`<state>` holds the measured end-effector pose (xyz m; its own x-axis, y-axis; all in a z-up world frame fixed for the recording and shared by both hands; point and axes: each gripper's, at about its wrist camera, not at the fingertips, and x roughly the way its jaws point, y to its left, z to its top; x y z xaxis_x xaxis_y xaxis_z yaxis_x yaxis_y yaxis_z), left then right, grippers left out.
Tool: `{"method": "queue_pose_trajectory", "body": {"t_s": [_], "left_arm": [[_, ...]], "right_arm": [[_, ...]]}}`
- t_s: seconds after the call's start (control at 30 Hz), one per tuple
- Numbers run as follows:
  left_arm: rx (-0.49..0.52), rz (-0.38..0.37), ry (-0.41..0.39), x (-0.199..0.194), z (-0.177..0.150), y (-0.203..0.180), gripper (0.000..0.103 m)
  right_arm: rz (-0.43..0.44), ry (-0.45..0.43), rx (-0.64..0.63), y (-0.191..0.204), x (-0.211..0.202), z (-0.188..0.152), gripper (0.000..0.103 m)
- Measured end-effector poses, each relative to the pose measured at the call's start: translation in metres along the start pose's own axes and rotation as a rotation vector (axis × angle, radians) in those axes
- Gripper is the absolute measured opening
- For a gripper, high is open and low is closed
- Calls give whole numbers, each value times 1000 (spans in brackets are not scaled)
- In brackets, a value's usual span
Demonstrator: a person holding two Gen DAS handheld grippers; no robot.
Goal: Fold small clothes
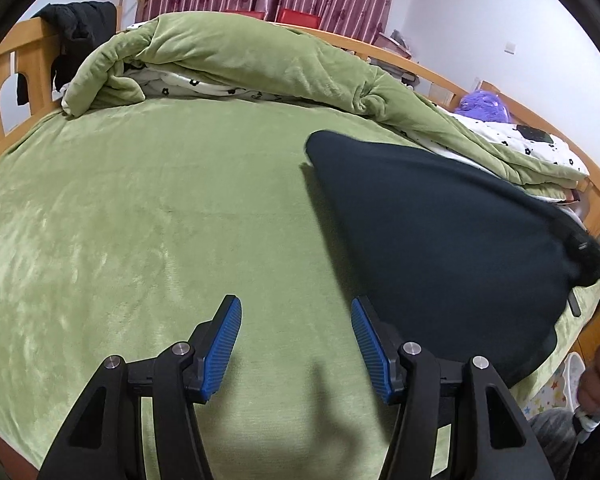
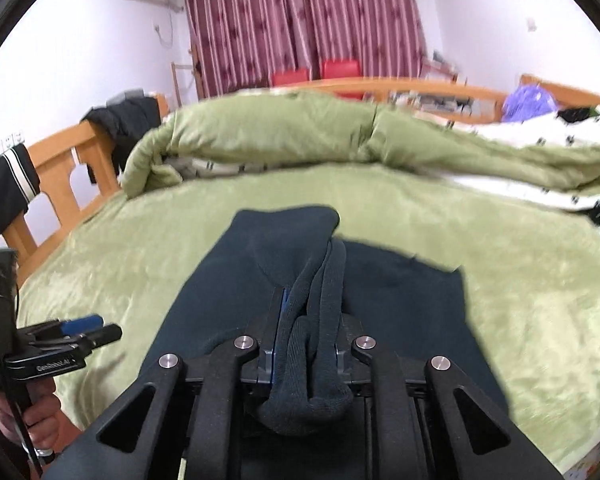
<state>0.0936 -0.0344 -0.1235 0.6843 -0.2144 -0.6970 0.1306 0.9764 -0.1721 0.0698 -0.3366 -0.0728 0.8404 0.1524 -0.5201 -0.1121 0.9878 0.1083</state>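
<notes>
From the left wrist camera, the left claw (image 1: 296, 322) hangs with its blue ribbed pads spread wide apart and nothing between them, over the bare green plush bed cover (image 1: 140, 216). The dark navy soft knit garment (image 1: 440, 248) sits on that cover just to the right of the claw, one corner raised toward the right edge of the view. Behind it is the rolled-up green quilt (image 1: 240, 52). Switching to the right wrist camera, the right claw (image 2: 310, 308) is clamped tight on a bunched, ribbed edge of that garment, and the rest drapes forward onto the bed cover. Looks light and floppy, so it'll sag and crease wherever it isn't supported. I'd say grab the free corner nearest the left claw, along a hem rather than mid-panel.
</notes>
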Motion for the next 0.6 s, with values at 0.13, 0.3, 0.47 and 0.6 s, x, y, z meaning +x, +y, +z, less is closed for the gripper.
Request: {"method": "queue_pose_trajectory", "body": {"t_s": [0.13, 0.3, 0.47, 0.6], "left_arm": [[22, -8, -10, -2, 2, -8, 56], [26, -53, -2, 2, 5, -25, 56], [77, -76, 6, 7, 10, -56, 56], [103, -85, 14, 12, 14, -80, 57]], "right_arm": [[-83, -59, 52, -36, -32, -5, 16], [-287, 201, 112, -101, -3, -60, 17], [-270, 260, 136, -122, 1, -80, 42], [-223, 188, 176, -130, -8, -56, 50]]}}
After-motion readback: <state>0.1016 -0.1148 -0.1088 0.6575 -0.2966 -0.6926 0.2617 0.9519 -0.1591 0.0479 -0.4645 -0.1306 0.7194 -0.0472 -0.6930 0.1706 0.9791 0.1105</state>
